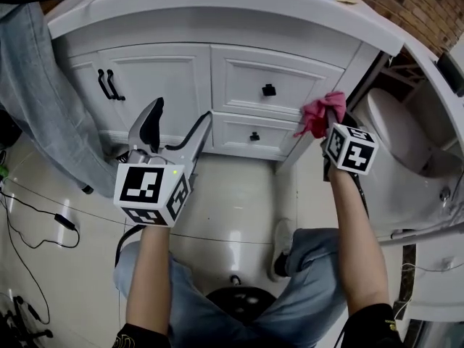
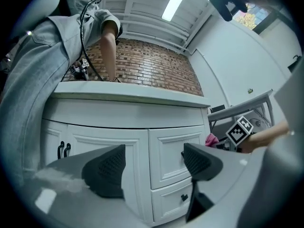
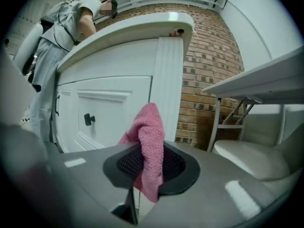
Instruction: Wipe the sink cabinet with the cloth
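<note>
Wiping the sink cabinet [image 1: 167,78] looks to be at the stage of bringing cloth to surface. The right gripper [image 1: 330,118] holds a pink terry cloth [image 1: 317,114] up at the cabinet's right front corner, at about two o'clock in the head view, level with the gap between the upper drawer [image 1: 272,78] and the lower drawer [image 1: 254,133].

In the right gripper view, the jaws of the right gripper [image 3: 149,163] pinch the cloth [image 3: 148,132] at its middle. One folded lobe stands up above the jaws and a shorter tail hangs below them. Behind it rises the fluted corner post [image 3: 166,75], with a brick wall [image 3: 204,80] at three o'clock. The cloth is just beside the post, but no view settles whether it touches.

The left gripper [image 1: 176,125] hangs at eight o'clock in the head view, well apart from the cloth. The left gripper view shows its jaws spread wide with nothing between them, only the white cabinet front beyond the left gripper [image 2: 152,163].

The next move, by this reading, calls for pressing the upstanding lobe flat against the painted wood and drawing it along the post or across a drawer face. The pinch must be firm enough that the cloth does not drag out, and the stroke must clear the black drawer knob [image 1: 269,89].

The cloth looks soft, dry and thick-napped, bunched rather than spread, so only a small patch would meet the surface. A toilet [image 1: 391,136] stands close at three o'clock, which leaves the right arm little room on that side.
</note>
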Tool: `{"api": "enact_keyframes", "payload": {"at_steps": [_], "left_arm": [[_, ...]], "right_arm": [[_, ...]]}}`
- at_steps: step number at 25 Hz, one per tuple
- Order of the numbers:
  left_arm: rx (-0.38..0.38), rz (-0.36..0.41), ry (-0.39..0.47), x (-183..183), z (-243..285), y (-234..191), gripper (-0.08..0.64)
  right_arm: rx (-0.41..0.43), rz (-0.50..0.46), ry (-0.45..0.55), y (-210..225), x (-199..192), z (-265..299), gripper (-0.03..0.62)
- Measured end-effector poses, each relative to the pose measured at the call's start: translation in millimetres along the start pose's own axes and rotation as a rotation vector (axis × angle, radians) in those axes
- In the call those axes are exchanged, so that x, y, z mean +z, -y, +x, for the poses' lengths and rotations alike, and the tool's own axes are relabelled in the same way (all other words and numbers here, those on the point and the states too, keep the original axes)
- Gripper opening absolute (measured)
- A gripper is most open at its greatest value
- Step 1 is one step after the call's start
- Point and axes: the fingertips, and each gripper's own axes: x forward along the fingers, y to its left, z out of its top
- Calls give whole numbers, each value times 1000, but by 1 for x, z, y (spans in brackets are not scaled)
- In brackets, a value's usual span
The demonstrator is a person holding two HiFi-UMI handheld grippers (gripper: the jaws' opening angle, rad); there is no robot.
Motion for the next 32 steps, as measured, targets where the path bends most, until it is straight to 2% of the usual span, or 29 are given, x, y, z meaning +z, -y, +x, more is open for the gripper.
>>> {"api": "enact_keyframes", "payload": {"at_steps": [3, 6, 8, 11, 14, 17, 21, 26, 29, 32], "left_arm": [[-3, 6, -9, -2, 1, 2, 387], [16, 9, -6, 2, -5, -7, 387], [30, 11, 2, 6, -11, -12, 387], [51, 17, 9, 9, -20, -20, 387], [80, 20, -4, 6, -26, -33, 387], [92, 15, -19, 2, -32, -44, 387], [89, 13, -17, 3, -33, -48, 387], [54, 1, -6, 3, -23, -34, 387], [23, -2, -2, 4, -16, -21, 387], [2, -11, 9, 7, -11, -9, 387]], "right_arm": [[97, 53, -18, -35, -7, 4, 77], [262, 90, -56, -108, -17, 13, 77], [385, 60, -69, -168, -23, 19, 77], [538, -36, -4, -252, -16, 23, 77], [597, -53, 62, -300, -1, 30, 77], [538, -20, 54, -297, 1, 47, 77], [446, -32, 19, -260, -9, 56, 77], [254, -7, -22, -163, -29, 48, 77], [101, 85, -34, -94, -39, 35, 77], [2, 140, -35, -45, -45, 23, 80]]}}
